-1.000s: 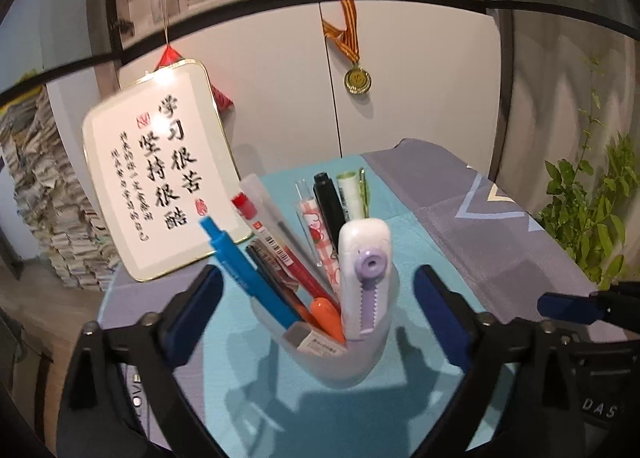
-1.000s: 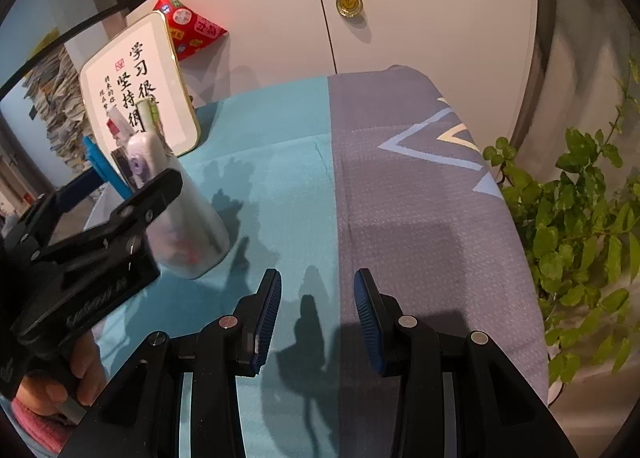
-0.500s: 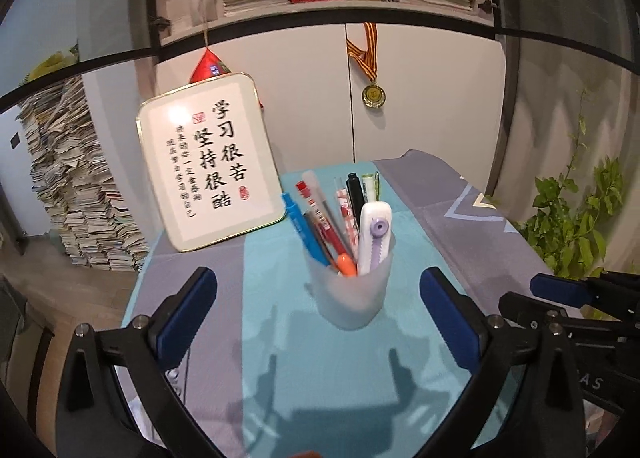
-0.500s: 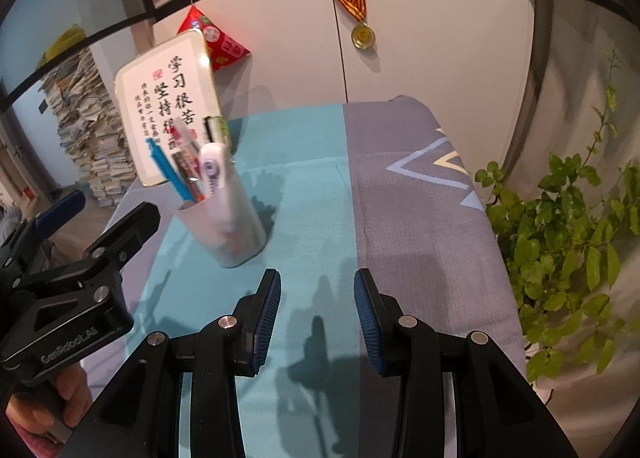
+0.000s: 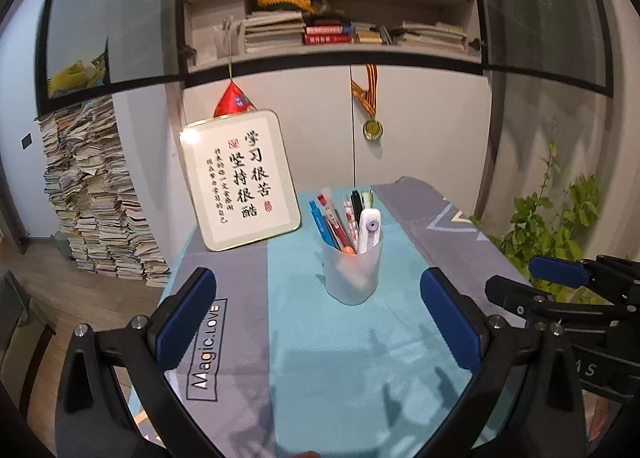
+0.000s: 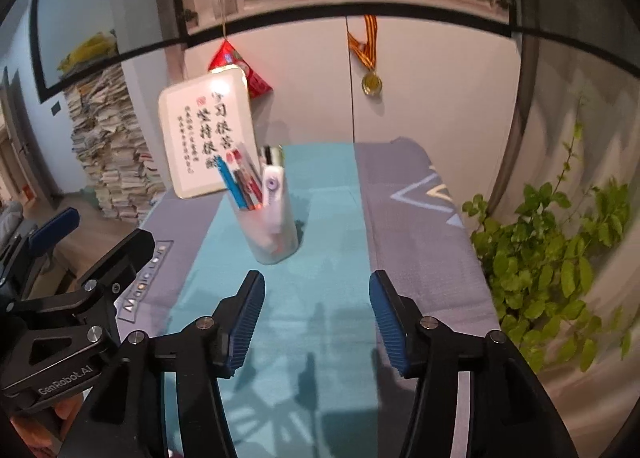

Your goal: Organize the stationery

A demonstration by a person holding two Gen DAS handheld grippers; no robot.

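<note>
While the translucent pen cup (image 5: pixel 352 274) stood upright on the teal strip of the tablecloth (image 5: pixel 304 358), near the framed calligraphy board (image 5: pixel 240 182), pens and a white correction-tape dispenser (image 5: pixel 368 230) were noted inside it. The left gripper (image 5: pixel 316 322) was recorded spread wide with nothing between its jaws. The right gripper (image 6: pixel 316 322) was recorded opening, likewise empty, short of the cup.

Both rigs are chunky black plastic with ribbed blue rubber pads (image 6: pixel 244 322) and silver screw heads (image 6: pixel 205 323) near them; the left gripper (image 5: pixel 318 318) body reads "GenRobot.AI" in white.
</note>
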